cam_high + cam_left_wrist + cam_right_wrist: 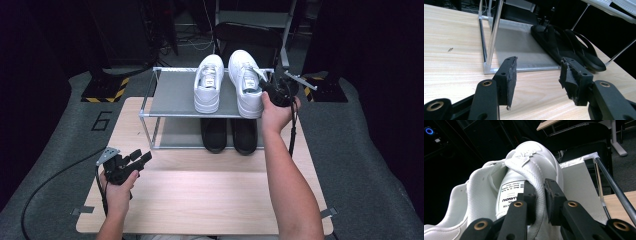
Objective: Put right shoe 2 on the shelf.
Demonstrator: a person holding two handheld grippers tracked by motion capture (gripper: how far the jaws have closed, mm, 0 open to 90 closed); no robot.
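Wooden table (210, 195), right hand-held gripper (541, 202) clamping white sneaker (529, 170) collar

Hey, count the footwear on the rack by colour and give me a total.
White sneakers: 2
Black sandals: 2
Total: 4

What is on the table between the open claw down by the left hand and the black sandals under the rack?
Just bare wooden table and the rack's metal corner post, seen in the left gripper view, between the left gripper and the black sandals.
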